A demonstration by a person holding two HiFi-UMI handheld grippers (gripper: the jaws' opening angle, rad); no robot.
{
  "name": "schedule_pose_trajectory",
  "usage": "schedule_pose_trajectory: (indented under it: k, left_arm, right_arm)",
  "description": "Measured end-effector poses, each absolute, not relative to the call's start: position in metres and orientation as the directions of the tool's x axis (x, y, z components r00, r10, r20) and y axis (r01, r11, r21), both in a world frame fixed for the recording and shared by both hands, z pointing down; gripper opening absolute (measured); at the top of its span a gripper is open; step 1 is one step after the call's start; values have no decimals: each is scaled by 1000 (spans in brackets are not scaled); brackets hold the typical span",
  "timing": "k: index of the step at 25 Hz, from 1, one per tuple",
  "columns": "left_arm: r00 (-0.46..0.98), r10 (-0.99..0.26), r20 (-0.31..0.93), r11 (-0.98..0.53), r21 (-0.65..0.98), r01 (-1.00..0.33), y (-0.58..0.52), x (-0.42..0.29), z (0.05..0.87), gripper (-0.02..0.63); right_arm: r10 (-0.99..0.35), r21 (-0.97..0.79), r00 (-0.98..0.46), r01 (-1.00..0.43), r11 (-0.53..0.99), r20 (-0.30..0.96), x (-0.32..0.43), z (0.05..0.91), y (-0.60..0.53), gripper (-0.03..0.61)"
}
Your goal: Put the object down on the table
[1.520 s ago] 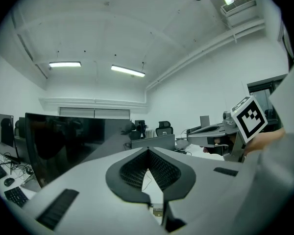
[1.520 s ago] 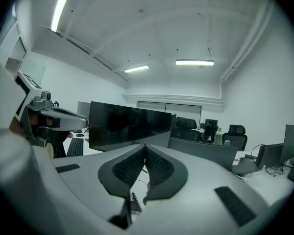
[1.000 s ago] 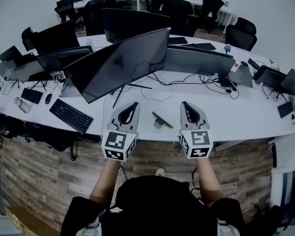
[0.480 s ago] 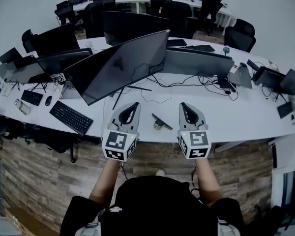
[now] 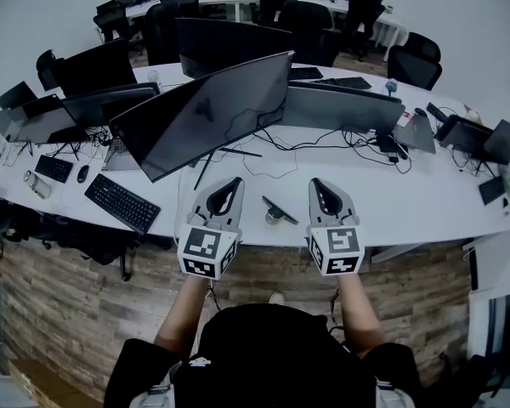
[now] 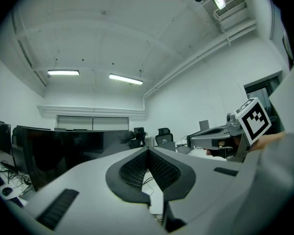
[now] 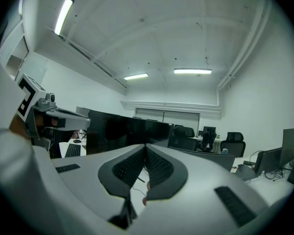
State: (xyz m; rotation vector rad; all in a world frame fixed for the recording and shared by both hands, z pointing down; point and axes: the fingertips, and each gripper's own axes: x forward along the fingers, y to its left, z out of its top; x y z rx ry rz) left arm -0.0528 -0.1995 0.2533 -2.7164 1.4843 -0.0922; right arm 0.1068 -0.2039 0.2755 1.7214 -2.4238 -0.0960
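1. The left gripper [image 5: 234, 182] is held level over the front edge of the white table [image 5: 425, 204]; in the left gripper view its two jaws meet at their tips, closed on nothing
2. The right gripper [image 5: 317, 182] hangs beside it, roughly parallel, also over the table's front edge; in the right gripper view its jaws are pressed together at the tips, with nothing held between them
3. The small object [image 5: 277, 212] lies on the table between the two grippers, near the front edge and clear of both; it shows as a dark bar over a round grey part, too small to name more closely
4. Behind it a large curved monitor [image 5: 206, 109] stands tilted on the table, with black cables [image 5: 323, 137] trailing across the white top to its right
5. A black keyboard [image 5: 121, 201] and a mouse [image 5: 83, 172] lie towards the table's left end
6. Below the table edge runs a wood-pattern floor [image 5: 68, 313], and office chairs [image 5: 415, 58] stand at the far tables
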Motion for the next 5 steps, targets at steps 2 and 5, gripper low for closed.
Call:
schedule_pose_trajectory:
  k: [2,5]
  left_arm:
    - [540,-841,31,-540,-66,-839,-200,-52,254,14]
    - [539,-842,33,-540,-66,-839,-202,-51,255,14]
  right_arm:
    - [-942,148,-321,-931,333,99,107,276,-205,25]
    - [-941,148,-322,-931,334,99,107,277,-206,25]
